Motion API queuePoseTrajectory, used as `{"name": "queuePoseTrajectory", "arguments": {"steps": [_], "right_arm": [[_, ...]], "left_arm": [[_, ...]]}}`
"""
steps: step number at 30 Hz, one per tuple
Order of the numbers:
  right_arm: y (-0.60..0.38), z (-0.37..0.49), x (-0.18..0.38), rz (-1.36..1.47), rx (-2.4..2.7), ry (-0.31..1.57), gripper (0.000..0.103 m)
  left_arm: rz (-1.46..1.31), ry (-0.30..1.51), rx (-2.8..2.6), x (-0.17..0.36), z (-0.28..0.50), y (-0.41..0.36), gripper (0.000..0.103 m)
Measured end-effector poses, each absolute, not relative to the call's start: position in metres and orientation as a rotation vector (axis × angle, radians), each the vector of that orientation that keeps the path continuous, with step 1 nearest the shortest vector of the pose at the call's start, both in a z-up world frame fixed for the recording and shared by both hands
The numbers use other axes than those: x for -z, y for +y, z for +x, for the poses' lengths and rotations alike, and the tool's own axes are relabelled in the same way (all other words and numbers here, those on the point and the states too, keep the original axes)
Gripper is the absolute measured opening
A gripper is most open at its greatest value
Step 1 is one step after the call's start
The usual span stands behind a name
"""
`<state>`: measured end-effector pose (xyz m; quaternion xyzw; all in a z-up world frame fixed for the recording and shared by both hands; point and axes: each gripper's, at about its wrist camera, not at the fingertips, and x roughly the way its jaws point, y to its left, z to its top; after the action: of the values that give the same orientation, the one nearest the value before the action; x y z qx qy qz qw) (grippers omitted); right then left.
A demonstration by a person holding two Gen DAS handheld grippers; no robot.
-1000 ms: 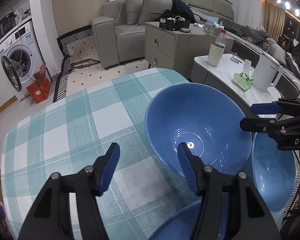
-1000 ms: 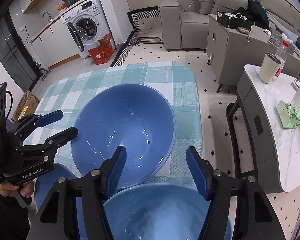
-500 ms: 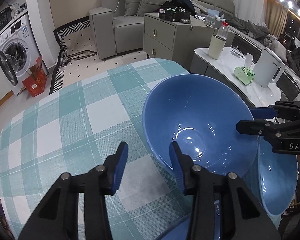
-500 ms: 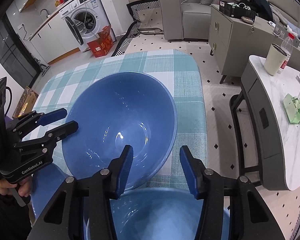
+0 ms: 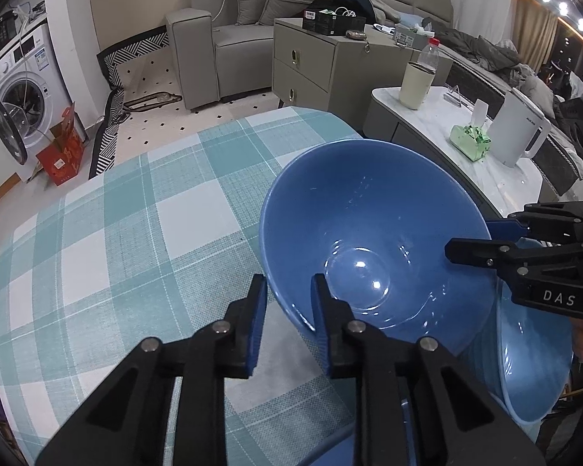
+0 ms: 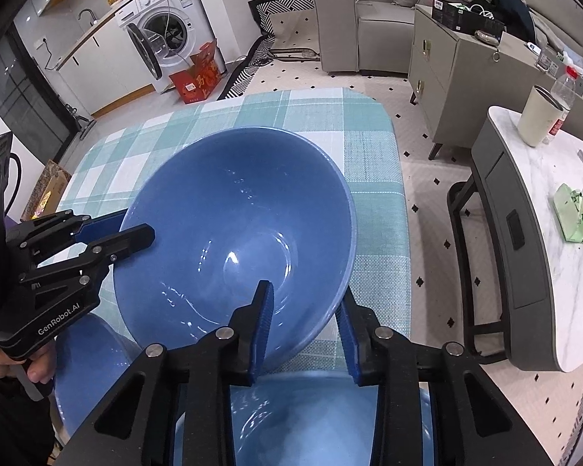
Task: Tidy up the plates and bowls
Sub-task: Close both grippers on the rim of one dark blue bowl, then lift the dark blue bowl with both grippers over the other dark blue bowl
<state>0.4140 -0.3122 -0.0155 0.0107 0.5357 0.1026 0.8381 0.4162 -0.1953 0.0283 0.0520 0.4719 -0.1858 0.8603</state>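
Observation:
A large blue bowl (image 5: 369,240) stands on the teal checked tablecloth (image 5: 116,252). My left gripper (image 5: 287,310) is shut on its near rim, one finger inside and one outside. On the opposite rim, my right gripper (image 6: 305,318) has its jaws closing, with the bowl's wall (image 6: 233,233) pressed between the pads. Each view shows the other gripper clamped across the bowl: the right gripper (image 5: 470,239) and the left gripper (image 6: 136,229). A second blue bowl (image 6: 299,419) lies just under my right gripper. A third blue bowl (image 6: 85,369) sits below the left hand.
The table's right edge (image 6: 404,233) runs close beside the bowl, with tiled floor beyond. A white marble side table (image 6: 544,272) carries a cup, a bottle and a green tissue pack. Farther back are a grey cabinet (image 5: 322,66), a sofa and a washing machine (image 6: 167,39).
Both grippers' jaws have narrowed from wide apart onto the large bowl's rim. The bowl now fills a little more of both views.

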Motion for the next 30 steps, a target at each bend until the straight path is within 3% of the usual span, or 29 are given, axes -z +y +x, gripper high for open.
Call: {"name": "queuePoseTrajectory", "arguments": {"steps": [7,30], "right_arm": [[-0.313,0.411,0.015,0.006,-0.204,1.128,0.021],[-0.304,0.397,-0.014,-0.001,-0.203,1.046,0.021]], "left_arm": [[0.110,0.986,0.390,-0.029,0.415,-0.197,0.020],[0.096,0.917,0.370,-0.058,0.397,-0.184,0.020]]}}
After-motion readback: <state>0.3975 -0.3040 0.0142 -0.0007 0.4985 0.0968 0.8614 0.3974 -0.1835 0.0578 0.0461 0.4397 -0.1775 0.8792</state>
